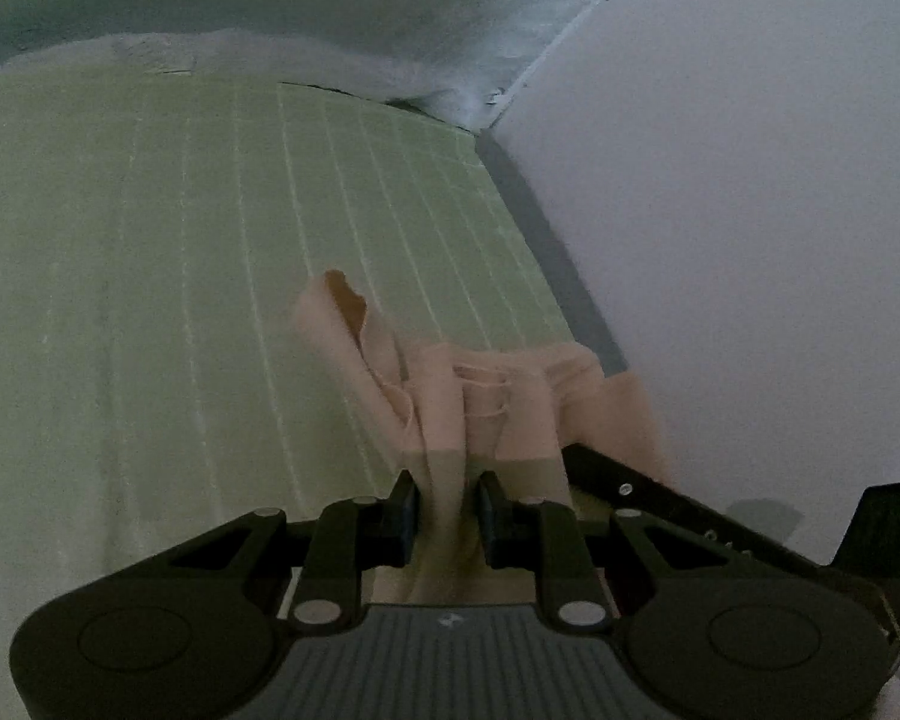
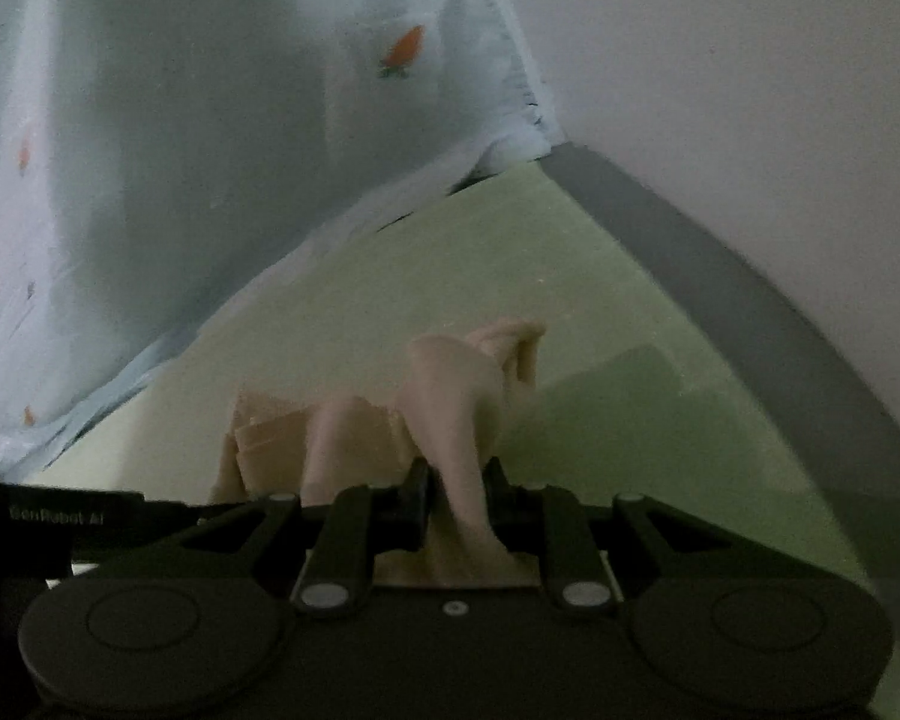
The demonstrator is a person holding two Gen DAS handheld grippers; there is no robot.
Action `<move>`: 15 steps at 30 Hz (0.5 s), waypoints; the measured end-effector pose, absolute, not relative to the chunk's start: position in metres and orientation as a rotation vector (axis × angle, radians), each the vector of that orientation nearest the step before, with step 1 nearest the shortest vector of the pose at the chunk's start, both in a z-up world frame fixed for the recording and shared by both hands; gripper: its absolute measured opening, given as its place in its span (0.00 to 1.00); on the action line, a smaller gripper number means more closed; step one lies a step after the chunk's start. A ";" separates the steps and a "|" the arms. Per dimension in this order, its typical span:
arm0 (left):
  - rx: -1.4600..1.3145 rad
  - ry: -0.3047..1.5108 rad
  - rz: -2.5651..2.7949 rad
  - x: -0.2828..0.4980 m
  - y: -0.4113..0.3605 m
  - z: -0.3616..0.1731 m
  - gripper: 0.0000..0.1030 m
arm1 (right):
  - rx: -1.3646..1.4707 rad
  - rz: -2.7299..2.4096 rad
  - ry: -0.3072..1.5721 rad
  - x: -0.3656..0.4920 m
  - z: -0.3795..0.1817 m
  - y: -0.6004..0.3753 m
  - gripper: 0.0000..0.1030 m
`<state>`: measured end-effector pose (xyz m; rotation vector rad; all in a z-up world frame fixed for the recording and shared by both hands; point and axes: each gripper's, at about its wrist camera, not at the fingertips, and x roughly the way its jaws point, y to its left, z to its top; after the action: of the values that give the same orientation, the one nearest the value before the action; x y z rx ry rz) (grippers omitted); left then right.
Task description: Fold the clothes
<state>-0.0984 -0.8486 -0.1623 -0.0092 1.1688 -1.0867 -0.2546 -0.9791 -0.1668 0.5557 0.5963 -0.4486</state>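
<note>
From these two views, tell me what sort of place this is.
Probably a bedroom: a light green striped bed sheet spread flat against a plain white wall, with a pale blue carrot-print quilt bunched at its far end.

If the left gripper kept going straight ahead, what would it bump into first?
Probably the bunched peach-pink cloth that the left gripper already clamps; beyond it lies the pale green striped bedsheet. Depth is hard to judge.

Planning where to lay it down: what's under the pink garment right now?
Beneath the pink garment, gripped by the left gripper and right gripper, lies the green striped sheet. The bunched cloth covers whatever sits directly below.
</note>
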 end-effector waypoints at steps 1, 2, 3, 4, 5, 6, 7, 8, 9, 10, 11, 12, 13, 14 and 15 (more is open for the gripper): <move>-0.007 1.168 -1.080 -0.090 -0.862 -0.166 0.21 | 0.546 -0.451 0.592 -0.245 -0.169 -0.991 0.18; -0.009 1.163 -1.077 -0.080 -0.872 -0.169 0.21 | 0.537 -0.452 0.587 -0.236 -0.172 -1.003 0.18; -0.015 1.158 -1.071 -0.070 -0.887 -0.172 0.21 | 0.527 -0.454 0.583 -0.227 -0.174 -1.015 0.18; -0.029 1.148 -1.066 -0.058 -0.900 -0.174 0.21 | 0.518 -0.456 0.578 -0.218 -0.177 -1.027 0.18; -0.043 1.137 -1.061 -0.047 -0.912 -0.177 0.21 | 0.508 -0.458 0.574 -0.208 -0.180 -1.039 0.18; -0.057 1.126 -1.055 -0.035 -0.924 -0.179 0.21 | 0.499 -0.460 0.569 -0.199 -0.182 -1.050 0.18; -0.071 1.116 -1.050 -0.024 -0.936 -0.182 0.21 | 0.489 -0.462 0.565 -0.190 -0.185 -1.062 0.18; -0.072 1.100 -1.046 -0.016 -0.944 -0.184 0.21 | 0.480 -0.464 0.560 -0.181 -0.187 -1.074 0.18; -0.071 1.084 -1.042 -0.009 -0.952 -0.186 0.21 | 0.470 -0.465 0.556 -0.171 -0.190 -1.086 0.18; -0.070 1.068 -1.039 -0.002 -0.959 -0.189 0.21 | 0.461 -0.467 0.551 -0.162 -0.192 -1.098 0.17; -0.069 1.052 -1.035 0.005 -0.967 -0.191 0.21 | 0.451 -0.469 0.547 -0.153 -0.195 -1.110 0.18; -0.068 1.036 -1.031 0.013 -0.975 -0.193 0.21 | 0.436 -0.476 0.548 -0.144 -0.197 -1.118 0.17; -0.067 1.020 -1.027 0.020 -0.982 -0.196 0.21 | 0.415 -0.490 0.557 -0.135 -0.199 -1.122 0.18; -0.066 1.004 -1.023 0.027 -0.990 -0.198 0.21 | 0.394 -0.503 0.565 -0.126 -0.201 -1.126 0.18; -0.066 0.988 -1.019 0.034 -0.998 -0.200 0.23 | 0.372 -0.516 0.573 -0.117 -0.203 -1.130 0.18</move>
<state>0.0342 -0.9975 -0.2002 -0.0655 0.9881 -1.0187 -0.1169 -1.1302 -0.2033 0.3724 0.5728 -0.5155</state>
